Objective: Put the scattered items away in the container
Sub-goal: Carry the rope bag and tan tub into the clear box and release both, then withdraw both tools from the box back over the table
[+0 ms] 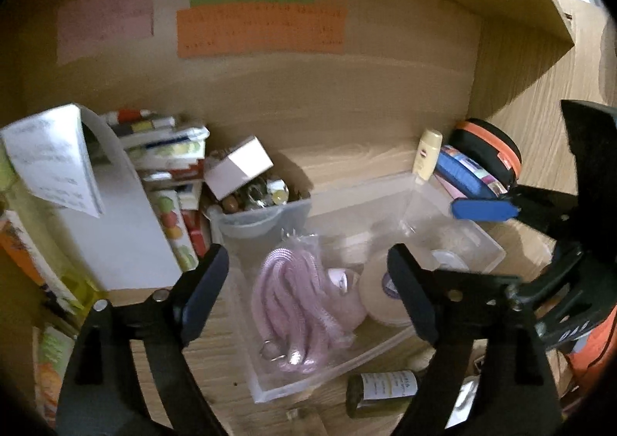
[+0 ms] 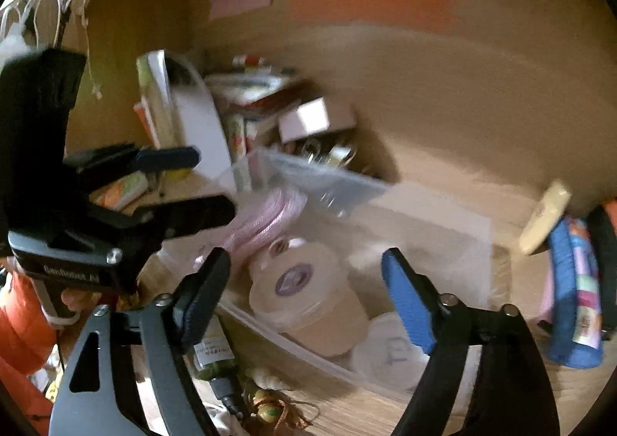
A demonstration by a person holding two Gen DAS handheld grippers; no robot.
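Note:
A clear plastic container (image 1: pixel 385 185) stands on the wooden shelf. In it lie a bundle of pink rope (image 1: pixel 293 305), a cream tub (image 1: pixel 380 293) and a round white lid (image 2: pixel 389 351). My left gripper (image 1: pixel 308 293) hovers open above the rope, with nothing between its pads. My right gripper (image 2: pixel 308 293) is open over the cream tub (image 2: pixel 308 297) and touches nothing. The left gripper (image 2: pixel 193 187) shows at the left of the right wrist view, beside the container's wall (image 2: pixel 443 227). A dark green bottle (image 1: pixel 381 393) (image 2: pixel 216 359) and a beaded cord (image 2: pixel 270 409) lie outside the container at its near side.
A cream tube (image 1: pixel 427 154), a blue pouch (image 1: pixel 466 173) and an orange-and-black case (image 1: pixel 489 150) lean at the back right. A small bin of trinkets (image 1: pixel 254 212) with a white box (image 1: pixel 239 166) on it, and stacked books (image 1: pixel 166 150), crowd the left.

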